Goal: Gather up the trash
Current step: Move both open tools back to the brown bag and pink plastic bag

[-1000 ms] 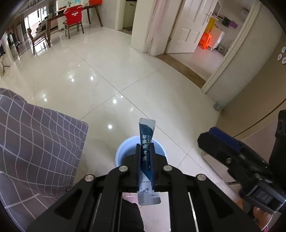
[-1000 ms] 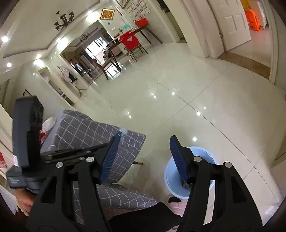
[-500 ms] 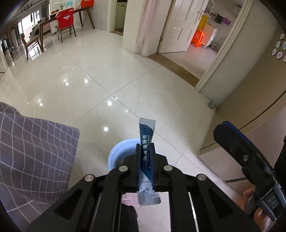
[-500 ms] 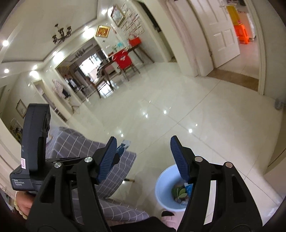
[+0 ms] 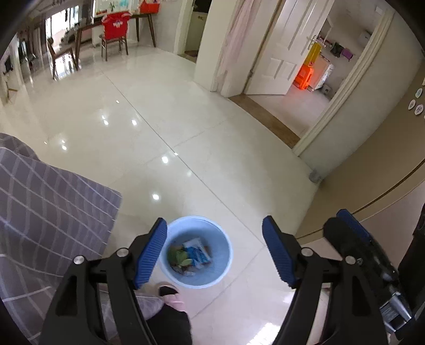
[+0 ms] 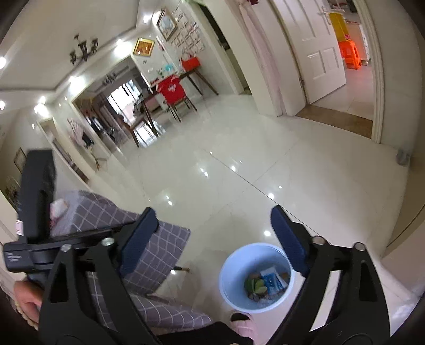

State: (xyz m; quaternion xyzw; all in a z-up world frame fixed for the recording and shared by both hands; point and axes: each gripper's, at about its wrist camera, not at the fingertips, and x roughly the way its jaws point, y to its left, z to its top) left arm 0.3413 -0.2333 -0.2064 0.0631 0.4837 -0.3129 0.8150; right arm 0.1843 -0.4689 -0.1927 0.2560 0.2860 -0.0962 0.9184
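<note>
I'm looking down through the left gripper [image 5: 214,238] at the pale blue bin [image 5: 224,268] on the glossy tiled floor [image 5: 186,127], and it's hanging right over the bin's mouth. Its jaws have just been opening and are now standing wide apart, with nothing between the blue pads [image 5: 151,252]. Down inside the bin I'm seeing trash lying at the bottom: a blue-and-white packet [image 5: 198,252] beside some green leaves [image 5: 176,256], with smaller scraps I can't make out.

The right gripper [image 6: 212,238] is also spreading wide, its jaws having just been opening too, and it's gripping nothing. In its view the bin [image 6: 231,270] is showing under the right-hand pad, partly covered by it, with the same packet [image 6: 273,280] and leaves [image 6: 255,285] resting inside. That right gripper [image 5: 345,225] is showing in the left wrist view as well, off to the right of the bin.

Left of the bin, a grey checked cloth [image 5: 53,201] is draping over a piece of furniture; I can't tell what sort. Just beside the bin's near edge, a pink slipper [image 5: 170,294] and a dark trouser leg [image 5: 172,326] are poking into view. Well beyond the bin, a chair with a red cover [image 5: 114,25] is standing at a table, and a white door [image 5: 279,53] is standing open.
</note>
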